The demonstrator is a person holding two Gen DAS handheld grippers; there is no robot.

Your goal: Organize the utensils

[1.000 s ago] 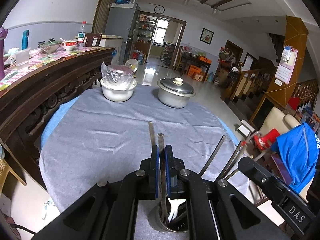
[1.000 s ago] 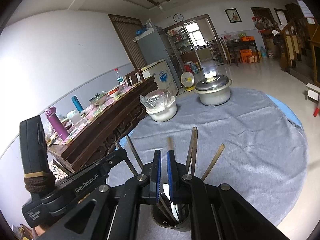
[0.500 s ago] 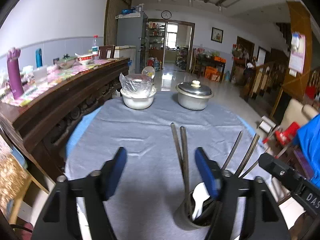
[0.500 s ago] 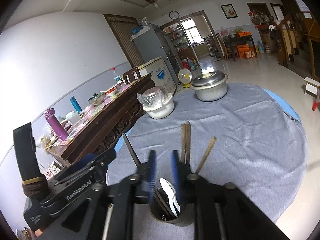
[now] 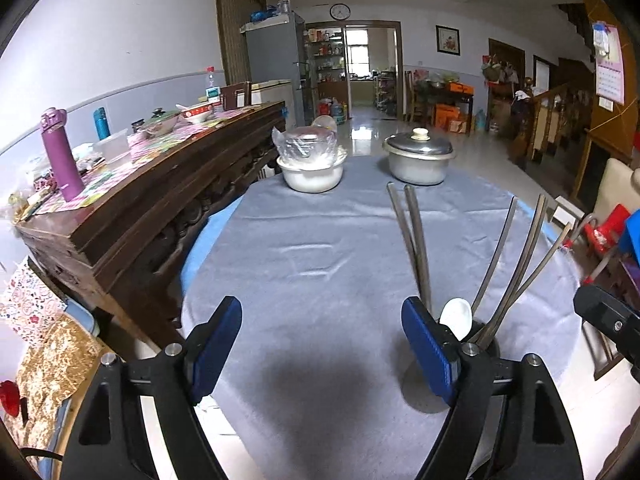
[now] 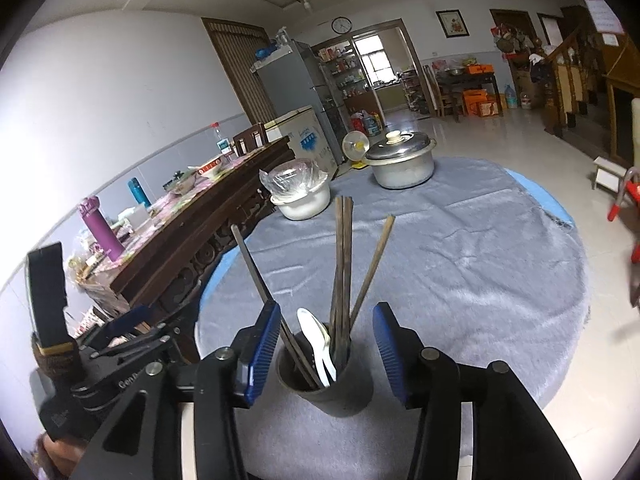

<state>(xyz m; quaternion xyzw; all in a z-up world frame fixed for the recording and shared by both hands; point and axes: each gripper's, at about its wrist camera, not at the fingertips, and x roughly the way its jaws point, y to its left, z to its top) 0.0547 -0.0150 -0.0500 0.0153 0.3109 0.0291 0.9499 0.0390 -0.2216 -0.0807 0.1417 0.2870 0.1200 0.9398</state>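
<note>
A dark utensil cup [image 6: 328, 388] stands near the front edge of the round grey-clothed table [image 6: 460, 248]. In it are several wooden chopsticks [image 6: 344, 264] and a white spoon [image 6: 316, 340]. My right gripper [image 6: 326, 348] straddles the cup, its jaws opening, and the blue pads do not touch cup or chopsticks. My left gripper [image 5: 322, 344] is to the left of the cup [image 5: 490, 346], jaws opening wide over bare cloth with nothing between them. The chopsticks [image 5: 416, 240] and spoon [image 5: 456, 318] show just behind its right pad.
A white bowl covered in plastic [image 5: 312, 164] and a lidded metal pot [image 5: 418, 158] sit at the table's far side. A carved dark wooden sideboard [image 5: 160, 208] with a purple bottle [image 5: 62, 156] runs along the left. Red stool [image 5: 604, 232] and stairs lie right.
Both grippers went from shut to open, letting go of the chopsticks, which now stand in the cup. The left gripper shifted left, so the cup sits beside its right pad.
</note>
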